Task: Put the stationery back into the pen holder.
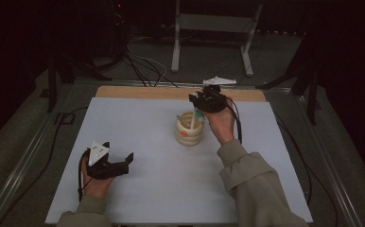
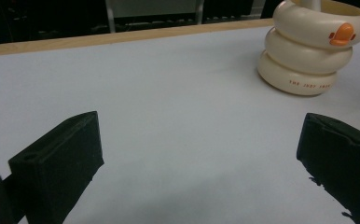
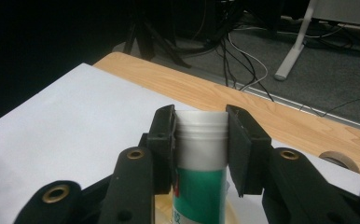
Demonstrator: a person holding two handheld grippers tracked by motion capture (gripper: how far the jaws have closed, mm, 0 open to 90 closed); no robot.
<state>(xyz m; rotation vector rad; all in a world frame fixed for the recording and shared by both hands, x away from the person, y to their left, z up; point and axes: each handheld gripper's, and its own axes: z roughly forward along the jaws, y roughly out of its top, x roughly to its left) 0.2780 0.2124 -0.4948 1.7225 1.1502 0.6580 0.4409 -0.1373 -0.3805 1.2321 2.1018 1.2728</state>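
Note:
A cream holder (image 1: pixel 189 134) shaped like stacked rings, with an orange duck bill (image 2: pixel 342 33), stands mid-table. A white stick (image 1: pixel 192 122) leans inside it. My right gripper (image 1: pixel 204 105) hovers just above and behind the holder, shut on a green tube with a white cap (image 3: pixel 201 154); the pads press on both sides of the cap end. The tube's green body (image 1: pixel 198 114) hangs over the holder's mouth. My left gripper (image 1: pixel 119 152) rests low at the near left of the white table (image 1: pixel 143 118), its jaws open wide with nothing between them (image 2: pixel 199 154).
A wooden strip (image 1: pixel 138 91) runs along the table's far edge, where a white flat object (image 1: pixel 219 81) lies. A small round ring (image 3: pixel 339 161) sits near that strip. Beyond the table are cables (image 1: pixel 145 66) and a grey stand's legs (image 1: pixel 175 47) on the floor.

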